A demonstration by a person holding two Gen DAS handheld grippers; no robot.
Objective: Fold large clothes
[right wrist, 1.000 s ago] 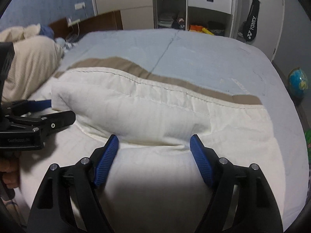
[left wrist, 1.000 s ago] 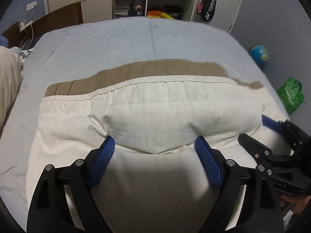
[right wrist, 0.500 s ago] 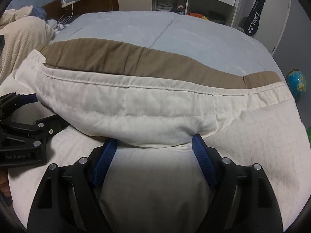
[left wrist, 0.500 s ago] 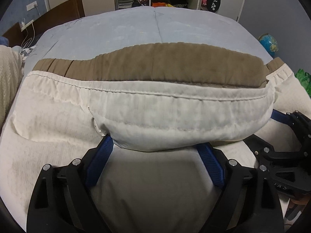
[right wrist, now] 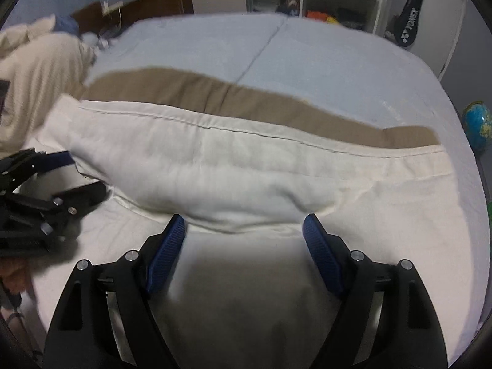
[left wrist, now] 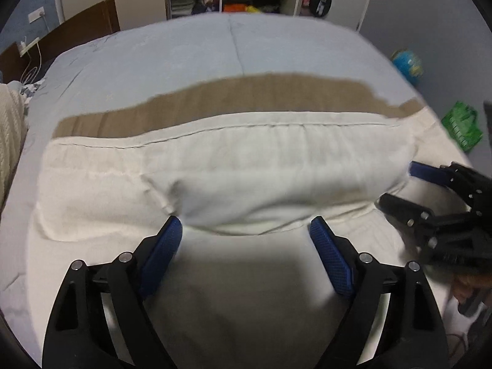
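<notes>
Bed [left wrist: 184,61]: a pale blue surface fills both wrist views and serves as the folding table; its centre seam runs toward 12 o'clock.

Cream garment [left wrist: 261,172]: the large piece of clothing lies across the middle of the bed, spanning from 9 to 3 o'clock in both views. Its near edge is doubled over into a puffy roll directly ahead of both tools, which suggests a fold carried away from the person. A brown band [left wrist: 261,95] of the same garment, beyond the stitched seam, lies flat toward 12 o'clock and marks the far edge that the fold would probably meet.

Left gripper [left wrist: 246,236]: its blue pads stand wide apart, one at either end of the roll's near underside; neither visibly pinches cloth, so the roll seems to rest ahead of the tool rather than in it.

Right gripper [right wrist: 244,230]: likewise spread, pads flanking the roll's lower edge. In the left view it appears at 3 o'clock, beside the roll's right end. The two tools sit side by side so that the wide edge stays level.

Knitted beige item [right wrist: 33,70]: bunched at 10 o'clock in the right view, clear of the fold.

Globe [right wrist: 476,123]: off the bed, at 3 o'clock.
</notes>
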